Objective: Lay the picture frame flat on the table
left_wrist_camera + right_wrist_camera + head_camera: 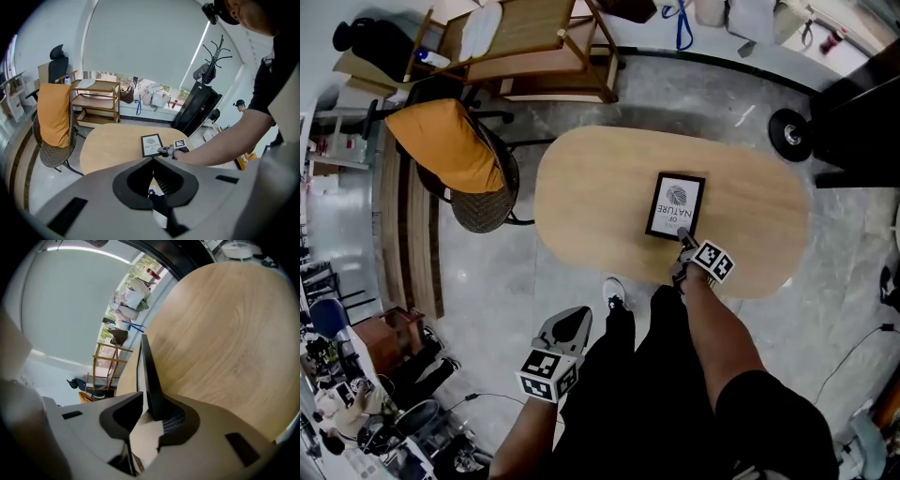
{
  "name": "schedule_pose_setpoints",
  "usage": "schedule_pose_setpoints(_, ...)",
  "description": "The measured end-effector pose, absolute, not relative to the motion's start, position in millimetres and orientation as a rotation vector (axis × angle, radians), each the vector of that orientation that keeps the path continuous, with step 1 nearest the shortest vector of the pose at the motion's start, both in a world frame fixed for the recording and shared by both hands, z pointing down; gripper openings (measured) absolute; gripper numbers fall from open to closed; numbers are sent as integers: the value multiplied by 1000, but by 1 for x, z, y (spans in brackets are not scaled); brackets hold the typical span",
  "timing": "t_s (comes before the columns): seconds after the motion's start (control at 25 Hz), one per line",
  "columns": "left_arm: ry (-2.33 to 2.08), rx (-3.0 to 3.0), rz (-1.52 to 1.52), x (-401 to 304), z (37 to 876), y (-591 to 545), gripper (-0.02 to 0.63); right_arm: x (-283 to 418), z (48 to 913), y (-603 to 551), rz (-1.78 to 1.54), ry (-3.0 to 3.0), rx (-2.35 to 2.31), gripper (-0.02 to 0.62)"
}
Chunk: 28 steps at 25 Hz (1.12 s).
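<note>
My right hand-held gripper (684, 240) clamped on near corner of picture frame (675, 206). Frame face-up near middle of tabletop (581, 187), looks flat or very nearly (can't tell if gripped corner is fully down). My left hand-held gripper (570, 326) closed, empty, off tabletop by my leg. Step in hand, I judge: last of lowering. Next: ease grip, draw jaws back without dragging frame.
</note>
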<state>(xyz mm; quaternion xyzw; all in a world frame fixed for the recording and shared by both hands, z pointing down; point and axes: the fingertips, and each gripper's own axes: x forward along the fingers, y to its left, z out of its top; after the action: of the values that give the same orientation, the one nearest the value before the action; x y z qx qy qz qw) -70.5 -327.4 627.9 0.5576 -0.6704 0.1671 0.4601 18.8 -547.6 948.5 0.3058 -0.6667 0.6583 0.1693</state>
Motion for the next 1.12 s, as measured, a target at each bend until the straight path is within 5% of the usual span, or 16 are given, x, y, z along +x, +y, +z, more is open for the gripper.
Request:
schedule_pose_setpoints(0.28, -1696, 1292, 420, -76, 631, -307, 5, 13, 992, -522, 1658, -1727, 702, 304)
schedule_pose_setpoints(0.36, -1712, 1272, 429, -81, 631, -302, 5, 12, 999, -516, 1567, -1682, 666, 330)
schedule_pose_setpoints(0.72, -1737, 1231, 415, -85, 632, -291, 5, 31, 1016, -502, 1261, -1578, 578, 368)
schedule_pose_setpoints(1.12, -1708, 1403, 428, -79, 618, -310, 5, 38, 972, -519, 1354, -1747, 586, 368)
